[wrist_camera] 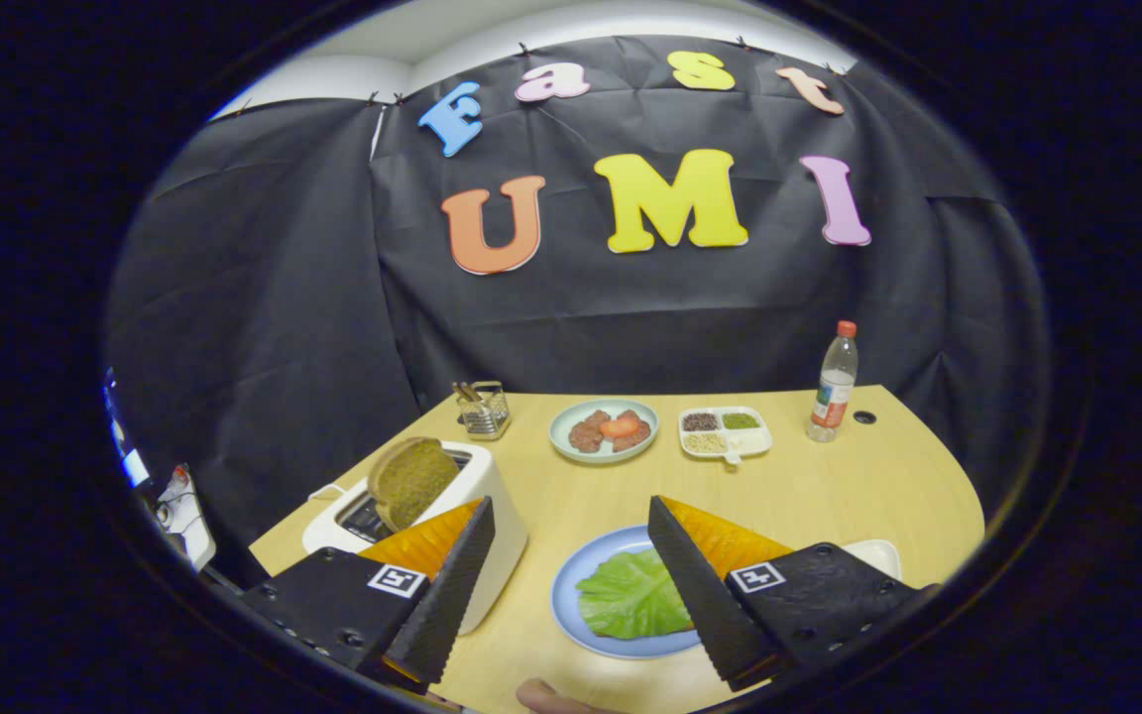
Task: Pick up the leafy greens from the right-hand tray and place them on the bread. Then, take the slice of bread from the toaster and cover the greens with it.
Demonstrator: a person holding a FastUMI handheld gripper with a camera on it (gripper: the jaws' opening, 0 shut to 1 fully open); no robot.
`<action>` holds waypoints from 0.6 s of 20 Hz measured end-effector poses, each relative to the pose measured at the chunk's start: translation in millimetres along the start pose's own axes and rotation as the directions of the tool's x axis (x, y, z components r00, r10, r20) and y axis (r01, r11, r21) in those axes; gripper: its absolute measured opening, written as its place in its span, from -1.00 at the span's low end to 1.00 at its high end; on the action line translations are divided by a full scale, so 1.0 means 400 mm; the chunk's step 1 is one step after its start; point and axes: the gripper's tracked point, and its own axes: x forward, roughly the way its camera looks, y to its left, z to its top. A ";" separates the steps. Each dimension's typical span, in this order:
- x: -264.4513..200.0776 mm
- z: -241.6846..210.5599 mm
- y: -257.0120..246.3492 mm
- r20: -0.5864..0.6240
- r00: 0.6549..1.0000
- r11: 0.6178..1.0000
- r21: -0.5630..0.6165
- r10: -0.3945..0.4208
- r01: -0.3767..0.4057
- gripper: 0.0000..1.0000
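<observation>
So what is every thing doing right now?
Tool: open, holding nothing, above the table.
Greens: lying flat on the blue plate, between the fingers.
Bread: sticking up out of the toaster.
Bottle: upright, cap on.
Green plate: meat and tomato on it.
Tray: compartments filled.
Basket: upright, sticks inside.

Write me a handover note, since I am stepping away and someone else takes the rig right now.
Claw: open, holding nothing, above the table.
Lettuce leaf: on the blue plate, between the fingers. Whether bread lies under it cannot be told.
Toast slice: standing in the white toaster, by the left finger.
Done: greens appear placed.
Left: take the toast from the toaster and cover the leaf with it.
</observation>
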 end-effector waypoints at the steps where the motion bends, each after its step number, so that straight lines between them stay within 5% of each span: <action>1: -0.003 0.023 0.030 0.025 1.000 1.000 -0.017 0.009 -0.009 0.91; 8: 0.038 0.074 0.247 0.051 0.994 0.994 -0.045 0.101 -0.098 0.92; 12: 0.141 0.046 0.302 -0.026 0.998 0.998 -0.045 0.051 -0.052 0.92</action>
